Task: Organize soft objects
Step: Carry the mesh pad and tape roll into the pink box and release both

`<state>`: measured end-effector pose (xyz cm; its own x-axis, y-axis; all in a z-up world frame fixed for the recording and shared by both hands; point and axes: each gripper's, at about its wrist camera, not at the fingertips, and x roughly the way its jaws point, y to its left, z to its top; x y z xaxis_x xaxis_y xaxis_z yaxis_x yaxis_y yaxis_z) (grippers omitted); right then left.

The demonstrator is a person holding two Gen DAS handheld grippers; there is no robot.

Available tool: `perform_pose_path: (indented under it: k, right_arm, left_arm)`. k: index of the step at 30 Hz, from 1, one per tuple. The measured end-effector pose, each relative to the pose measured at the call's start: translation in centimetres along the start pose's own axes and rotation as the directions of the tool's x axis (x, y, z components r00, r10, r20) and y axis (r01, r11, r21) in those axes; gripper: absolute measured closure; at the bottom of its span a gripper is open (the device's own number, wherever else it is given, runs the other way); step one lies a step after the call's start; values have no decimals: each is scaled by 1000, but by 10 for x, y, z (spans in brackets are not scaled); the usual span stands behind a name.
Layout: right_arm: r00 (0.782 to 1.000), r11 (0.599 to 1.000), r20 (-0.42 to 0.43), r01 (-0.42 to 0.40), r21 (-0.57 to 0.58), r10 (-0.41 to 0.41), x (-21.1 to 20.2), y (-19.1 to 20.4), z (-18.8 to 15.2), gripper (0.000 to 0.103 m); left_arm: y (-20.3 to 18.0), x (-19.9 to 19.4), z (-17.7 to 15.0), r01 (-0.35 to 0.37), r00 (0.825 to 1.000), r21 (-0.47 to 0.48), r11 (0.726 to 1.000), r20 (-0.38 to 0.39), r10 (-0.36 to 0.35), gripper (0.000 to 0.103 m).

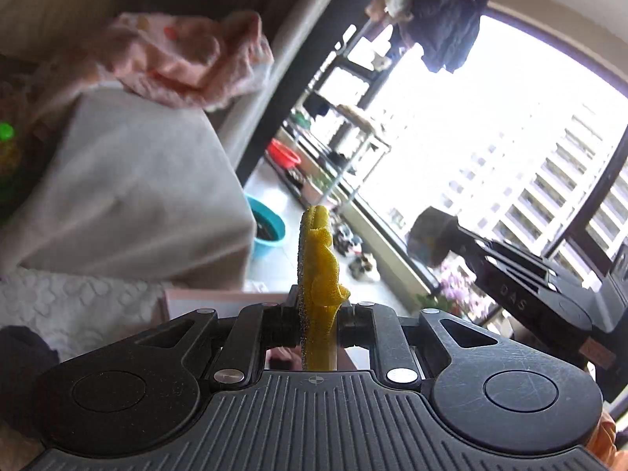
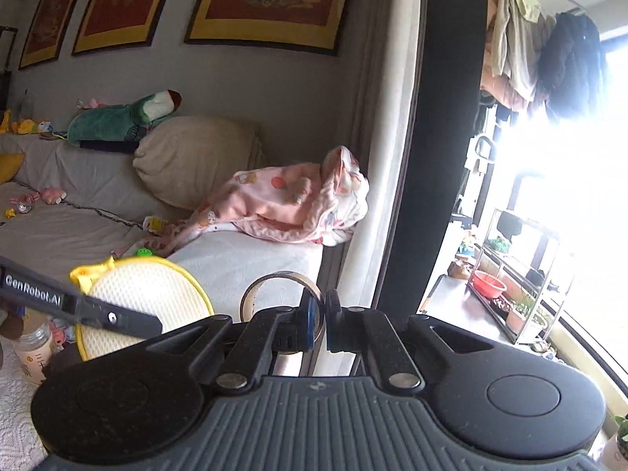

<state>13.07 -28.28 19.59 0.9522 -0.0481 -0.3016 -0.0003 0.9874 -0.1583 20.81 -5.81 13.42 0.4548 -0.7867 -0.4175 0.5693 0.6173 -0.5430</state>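
My left gripper (image 1: 317,310) is shut on a yellow round mesh pad (image 1: 318,267), seen edge-on in the left wrist view and standing up between the jaws. The same pad (image 2: 141,298) shows flat in the right wrist view, yellow-rimmed with a white mesh face, held by the left gripper's arm (image 2: 78,306). My right gripper (image 2: 322,325) is shut on a clear tape roll ring (image 2: 271,278), held in the air in front of the sofa (image 2: 243,263). The right gripper (image 1: 431,239) also shows at the right of the left wrist view.
A pink blanket (image 2: 290,200) lies on the sofa's arm end, also visible in the left wrist view (image 1: 184,55). A beige cushion (image 2: 192,153), a green plush toy (image 2: 121,117) and small toys lie on the sofa. A balcony with shelf rack (image 2: 510,274), red basin (image 1: 282,153) and teal basin (image 1: 267,227) lies to the right.
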Motion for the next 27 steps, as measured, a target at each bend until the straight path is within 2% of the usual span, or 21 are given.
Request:
perform_pose_path:
  k: [3,7,10,14,17,19,22,24,25,26,27]
  right_arm:
    - [1000,1000,-26,-1,16,2,6,-10,-14,98]
    - [999,999,-52,0,38,2,8,-18,-29,98]
    - [998,998,-59,1,56,2,6,-24,-36,98]
    - [999,999,-52,1,54,1,0,-30,-40,98]
    - [997,997,-63,-35,73,40,-1,-35,-41,98]
    - [995,995,-82,-52,80,59,0,-37,-44,98]
    - [991,995,-112,-58,81,67,5,-36,-51,98]
    - [987,993,-139,-66,100,80,9,-37,-55,98]
    - [984,991,-152,-72,113,88,12,-37,-57,98]
    - [980,989,-169,-79,127,100,14,-38,-59,98]
    - [977,987,-184,-86,136,111,16,-38,-62,98]
  left_arm:
    - [-12,30,-18,21,995,14,1000,-93,-20,85]
    - [-7,54,-33,20,988,0,1000,-152,-19,85]
    - [-4,57,-36,24,988,-18,1000,-153,-26,85]
    - [-5,59,-24,4,994,-28,1000,-112,-7,85]
    - [-8,59,-19,-5,996,-30,1000,-89,3,85]
    - [-10,63,-20,11,994,-27,1000,-107,-13,85]
    - [-11,81,-29,46,982,-25,999,-181,-50,85]
    - [-12,91,-35,9,979,22,1000,-203,-4,85]
    - [-14,94,-37,-45,979,75,996,-194,59,82]
    - [-17,94,-40,-124,974,133,983,-173,146,79]
    - [-18,92,-40,-174,967,164,971,-156,200,74]
